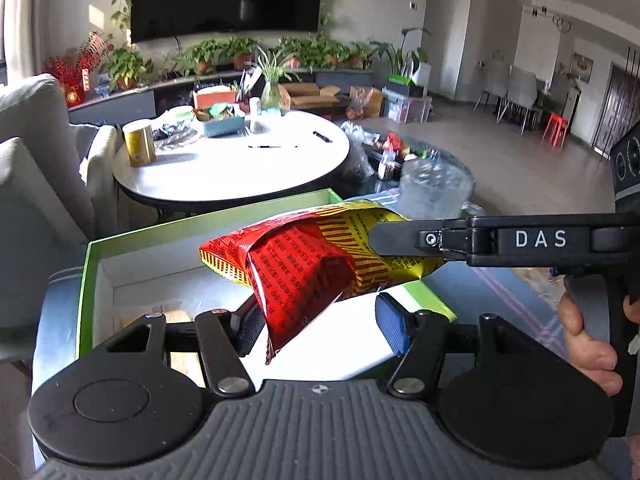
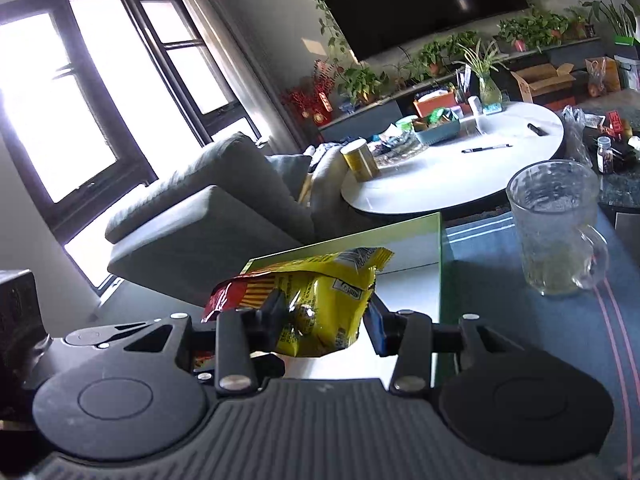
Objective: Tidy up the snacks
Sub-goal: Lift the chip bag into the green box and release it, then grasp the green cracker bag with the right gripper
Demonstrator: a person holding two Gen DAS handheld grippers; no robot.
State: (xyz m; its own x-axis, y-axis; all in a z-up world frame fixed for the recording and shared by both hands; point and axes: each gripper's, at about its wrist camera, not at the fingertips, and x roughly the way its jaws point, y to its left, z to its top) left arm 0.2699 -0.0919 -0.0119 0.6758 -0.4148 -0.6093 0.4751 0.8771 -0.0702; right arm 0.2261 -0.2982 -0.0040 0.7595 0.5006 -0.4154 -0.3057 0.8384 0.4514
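Note:
A red and yellow snack bag (image 1: 304, 264) hangs over an open green box (image 1: 86, 280) with a white inside. My right gripper (image 2: 324, 320) is shut on the bag (image 2: 320, 312), its yellow end pinched between the pads. In the left wrist view that gripper comes in from the right (image 1: 400, 240) and holds the bag's far end. My left gripper (image 1: 320, 326) is open, its fingers (image 1: 392, 328) on either side of the bag's hanging red end, not closed on it.
A clear glass mug (image 2: 556, 228) stands on the blue cloth just right of the box (image 2: 440, 264). Behind is a round white table (image 1: 240, 176) with a gold can (image 1: 139, 142), a basket of snacks and pens. A grey sofa (image 2: 208, 216) stands at the left.

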